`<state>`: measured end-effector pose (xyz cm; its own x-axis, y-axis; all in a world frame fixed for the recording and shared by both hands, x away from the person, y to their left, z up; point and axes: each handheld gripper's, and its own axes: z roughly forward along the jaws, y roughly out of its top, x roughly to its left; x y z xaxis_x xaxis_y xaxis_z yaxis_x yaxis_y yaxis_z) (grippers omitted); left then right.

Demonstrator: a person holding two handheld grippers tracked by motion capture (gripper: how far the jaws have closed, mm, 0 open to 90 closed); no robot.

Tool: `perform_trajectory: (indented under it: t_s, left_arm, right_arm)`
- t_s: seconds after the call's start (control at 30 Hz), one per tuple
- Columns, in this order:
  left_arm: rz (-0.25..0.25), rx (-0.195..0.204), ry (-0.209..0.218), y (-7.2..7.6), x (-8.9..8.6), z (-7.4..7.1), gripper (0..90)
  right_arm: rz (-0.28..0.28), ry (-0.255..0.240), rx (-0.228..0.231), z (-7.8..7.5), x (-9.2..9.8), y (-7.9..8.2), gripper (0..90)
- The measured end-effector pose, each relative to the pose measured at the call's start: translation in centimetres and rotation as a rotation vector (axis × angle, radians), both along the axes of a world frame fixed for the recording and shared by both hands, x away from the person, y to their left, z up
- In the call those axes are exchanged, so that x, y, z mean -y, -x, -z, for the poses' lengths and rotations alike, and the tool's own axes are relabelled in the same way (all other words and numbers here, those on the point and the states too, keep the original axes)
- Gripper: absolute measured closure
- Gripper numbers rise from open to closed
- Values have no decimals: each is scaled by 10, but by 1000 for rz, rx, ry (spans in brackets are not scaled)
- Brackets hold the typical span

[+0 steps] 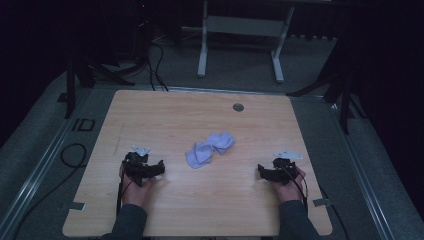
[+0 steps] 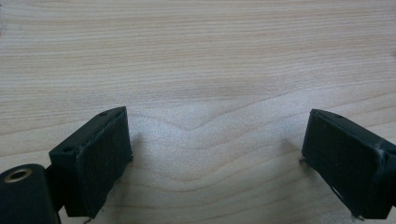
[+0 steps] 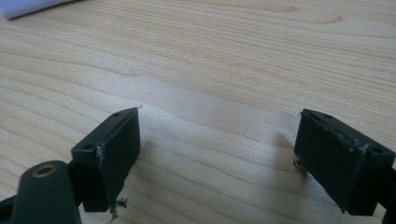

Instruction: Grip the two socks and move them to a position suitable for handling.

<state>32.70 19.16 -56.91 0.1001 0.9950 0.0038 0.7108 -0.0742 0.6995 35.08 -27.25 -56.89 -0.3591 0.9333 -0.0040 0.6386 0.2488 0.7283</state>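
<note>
A crumpled pale lavender cloth (image 1: 210,148) lies near the middle of the wooden table (image 1: 165,115). My left gripper (image 1: 150,169) rests on the table at the left, some way from the cloth, held by a hand. In the left gripper view its jaws (image 2: 217,154) stand wide apart with bare wood between them. My right gripper (image 1: 267,172) rests at the right of the table, also apart from the cloth. Its jaws (image 3: 217,156) are open over bare wood, and a corner of the cloth (image 3: 28,7) shows at the top left of the right gripper view.
A round grey grommet (image 1: 238,107) sits in the table near its far edge. Beyond the table stands a white desk frame (image 1: 240,30) on grey floor. Cables (image 1: 72,155) lie on the floor at the left. Dark stands flank the table.
</note>
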Motion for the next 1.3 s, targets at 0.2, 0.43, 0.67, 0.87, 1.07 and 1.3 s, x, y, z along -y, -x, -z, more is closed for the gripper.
perform_trajectory:
  t_s: [0.2, 0.43, 0.67, 0.87, 1.07, 1.3]
  left_arm:
    - [0, 0, 0, 0, 0, 0, 79]
    - [1, 8, 3, -1, 0, 0, 103]
    - [-1, 9, 4, -1, 0, 0, 104]
    - [-3, 9, 2, -1, 0, 0, 112]
    - [-4, 9, 2, -1, 0, 0, 114]
    - [-4, 9, 2, -1, 0, 0, 114]
  right_arm:
    - [10, -1, 0, 0, -1, 0, 141]
    - [13, 5, -12, -2, -2, 1, 183]
    - [-46, -2, -34, -11, -3, 6, 546]
    - [-150, 3, 2, -26, -15, 15, 781]
    - [-247, 1, 26, -37, -30, 20, 899]
    - [-344, 36, 35, -42, -57, 16, 900]
